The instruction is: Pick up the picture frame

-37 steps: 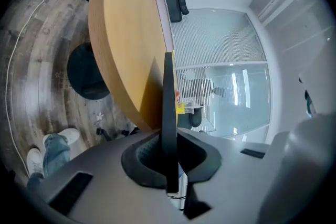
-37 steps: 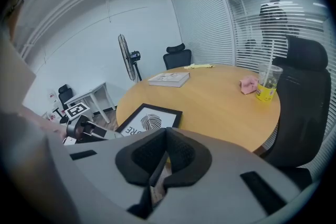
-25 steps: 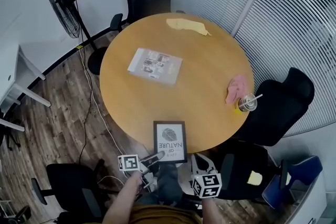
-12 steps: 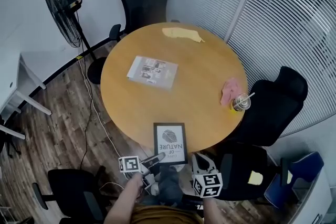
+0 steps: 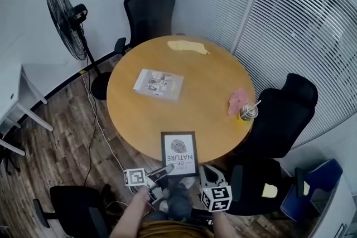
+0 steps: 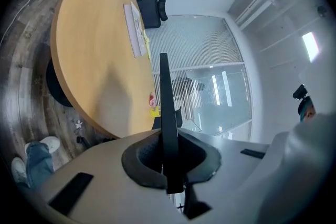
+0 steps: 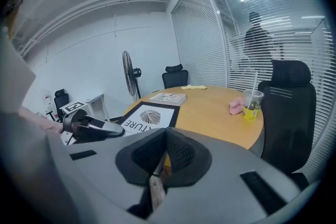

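The picture frame (image 5: 179, 152), black-rimmed with a white print of a fingerprint and lettering, hangs over the near edge of the round wooden table (image 5: 212, 92). My left gripper (image 5: 166, 170) is shut on the frame's near left corner. In the left gripper view the frame (image 6: 164, 102) stands edge-on between the jaws of the left gripper (image 6: 167, 160). My right gripper (image 5: 206, 171) sits just right of the frame's near edge, apart from it. Its jaws (image 7: 163, 157) look shut with nothing held. In the right gripper view the frame (image 7: 149, 115) and the left gripper (image 7: 100, 131) show at the left.
On the table lie a sheet of printed photos (image 5: 158, 83), a yellow cloth (image 5: 187, 46), a pink cloth (image 5: 237, 100) and a plastic cup with a straw (image 5: 247, 112). Black office chairs (image 5: 281, 114) ring the table. A standing fan (image 5: 64, 8) is at the far left.
The frame stays in the left gripper and has lifted slightly with both grippers. The table looks smaller and further off as the head view pulls back.
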